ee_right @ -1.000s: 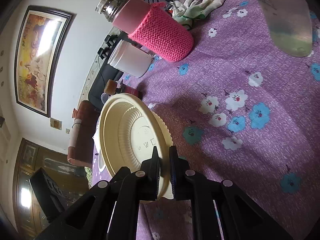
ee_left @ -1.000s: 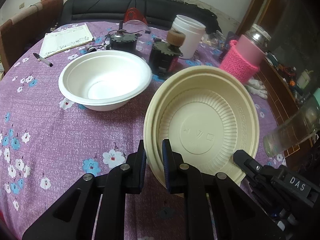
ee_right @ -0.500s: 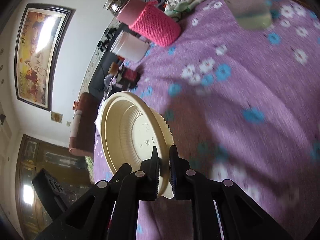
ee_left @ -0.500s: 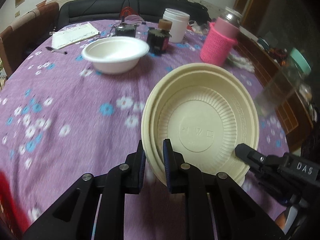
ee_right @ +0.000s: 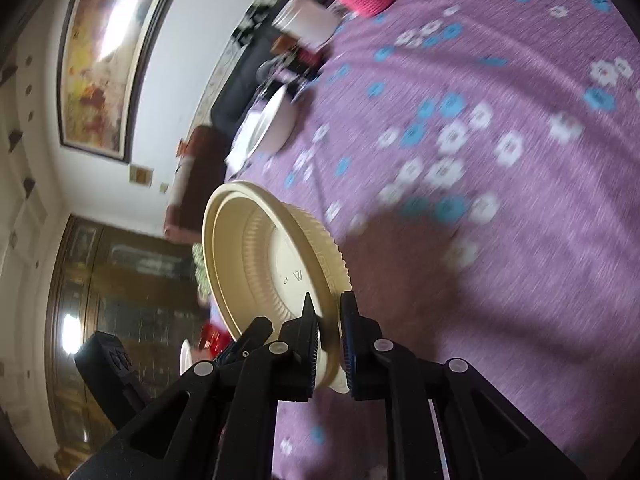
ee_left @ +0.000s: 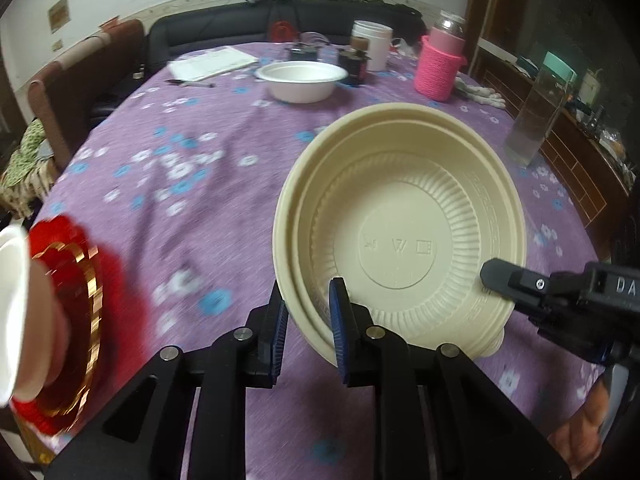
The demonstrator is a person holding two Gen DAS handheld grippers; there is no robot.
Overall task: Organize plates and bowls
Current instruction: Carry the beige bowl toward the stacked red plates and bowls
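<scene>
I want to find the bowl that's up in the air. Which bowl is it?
The cream ribbed bowl, tilted on edge with both grippers on its rim. The plain white bowl sits flat on the far tablecloth.

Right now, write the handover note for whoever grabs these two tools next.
Left tool: jaws astride the near rim of the cream plates; they have just been opening, so the grip may be loosening.
Right tool: shut on the same stack's rim from the other side.
The plates, two nested, are held tilted above the purple tablecloth.
White bowl sits far back on the table, untouched.
Red and gold plates with something white on them wait at the left edge, blurred.
Done: cream stack lifted. Left: set it down, then bring in the bowl.
</scene>
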